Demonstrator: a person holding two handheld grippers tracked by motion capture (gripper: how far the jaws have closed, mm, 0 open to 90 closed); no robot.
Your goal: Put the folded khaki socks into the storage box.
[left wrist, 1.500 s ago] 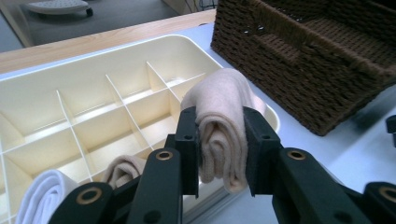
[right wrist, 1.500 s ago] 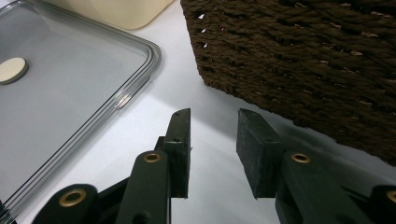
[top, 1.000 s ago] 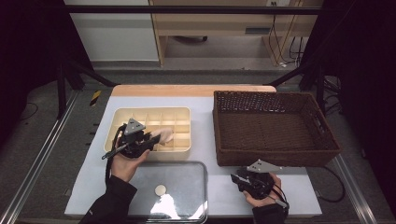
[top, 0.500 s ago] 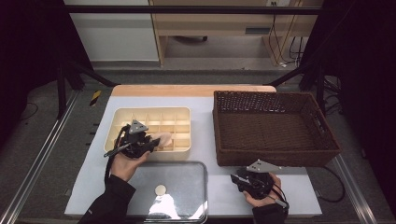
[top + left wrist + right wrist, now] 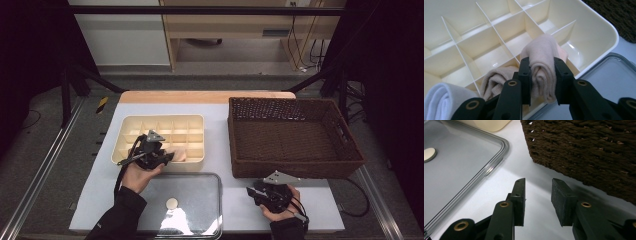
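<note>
My left gripper (image 5: 541, 68) is shut on a rolled beige sock (image 5: 543, 62) and holds it over the near right compartments of the cream divided tray (image 5: 596, 32). In the high view the left gripper (image 5: 167, 156) sits at the tray's (image 5: 159, 120) front edge with the sock (image 5: 178, 155) poking out to the right. A second beige roll (image 5: 495, 81) and a white roll (image 5: 441, 100) lie in near compartments. My right gripper (image 5: 537, 195) rests open over the bare table with nothing between its jaws, just in front of the brown wicker basket (image 5: 586, 147). The high view shows this right gripper (image 5: 253, 192) low at the right.
A clear plastic lid (image 5: 187, 200) with a round white disc (image 5: 171, 203) lies on the white table (image 5: 222, 150) in front of the tray. The wicker basket (image 5: 295, 135) fills the right half of the table. Its near wall stands close to my right gripper.
My left gripper has shifted slightly down and left along the tray's front edge with the sock in it. The right gripper has stayed put.
</note>
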